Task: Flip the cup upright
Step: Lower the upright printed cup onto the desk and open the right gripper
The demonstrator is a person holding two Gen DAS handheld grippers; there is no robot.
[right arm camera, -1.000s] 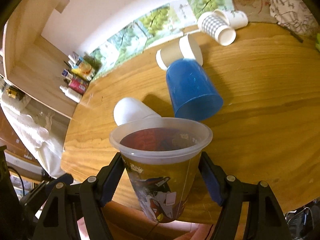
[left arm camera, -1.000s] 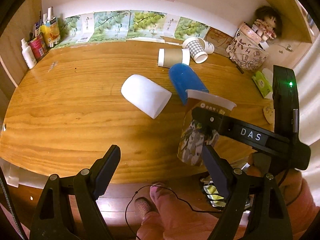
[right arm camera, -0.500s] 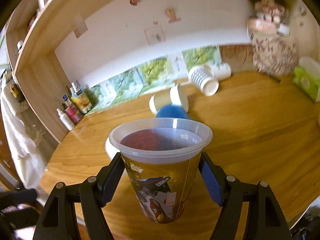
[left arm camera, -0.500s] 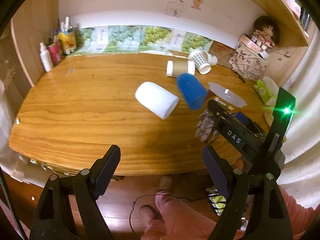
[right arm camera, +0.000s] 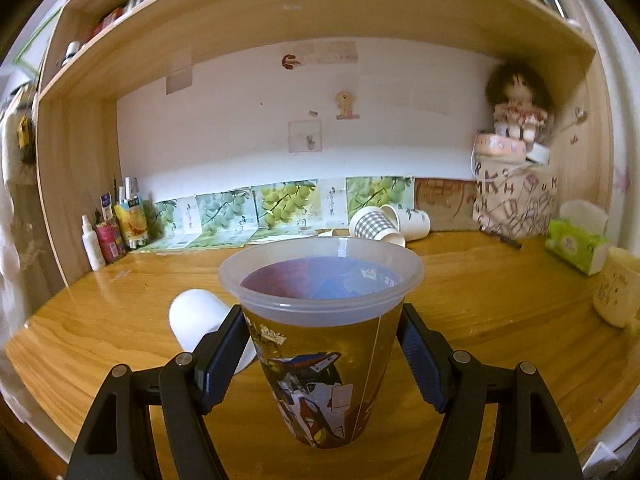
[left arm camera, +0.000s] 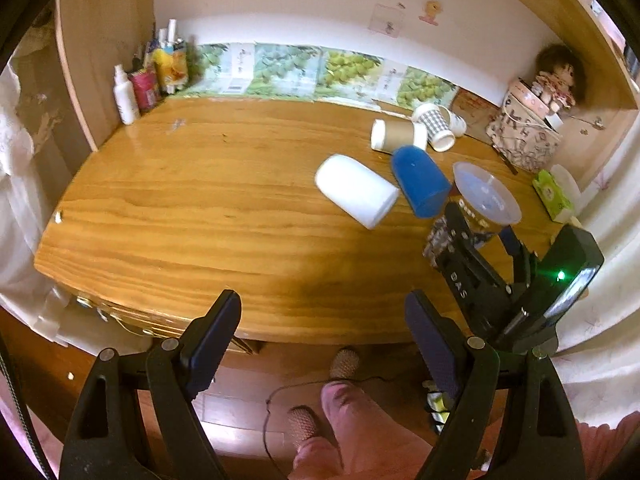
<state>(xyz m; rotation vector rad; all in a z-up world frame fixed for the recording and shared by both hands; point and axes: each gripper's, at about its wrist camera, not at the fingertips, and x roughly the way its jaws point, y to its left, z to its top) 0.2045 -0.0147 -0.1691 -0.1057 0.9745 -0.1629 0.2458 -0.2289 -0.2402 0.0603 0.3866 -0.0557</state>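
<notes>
Left tabletop (left arm camera: 180,200) bare — cups (left arm camera: 416,186) right

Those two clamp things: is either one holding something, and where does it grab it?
The right gripper holds the printed cup upright by its sides, just under the rim. The left gripper is open and empty.

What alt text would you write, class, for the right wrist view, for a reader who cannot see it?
The right gripper clamps an upright printed plastic cup with a clear rim above a wooden desk. A white cup lies on its side behind it, with a checked paper cup farther back.
</notes>
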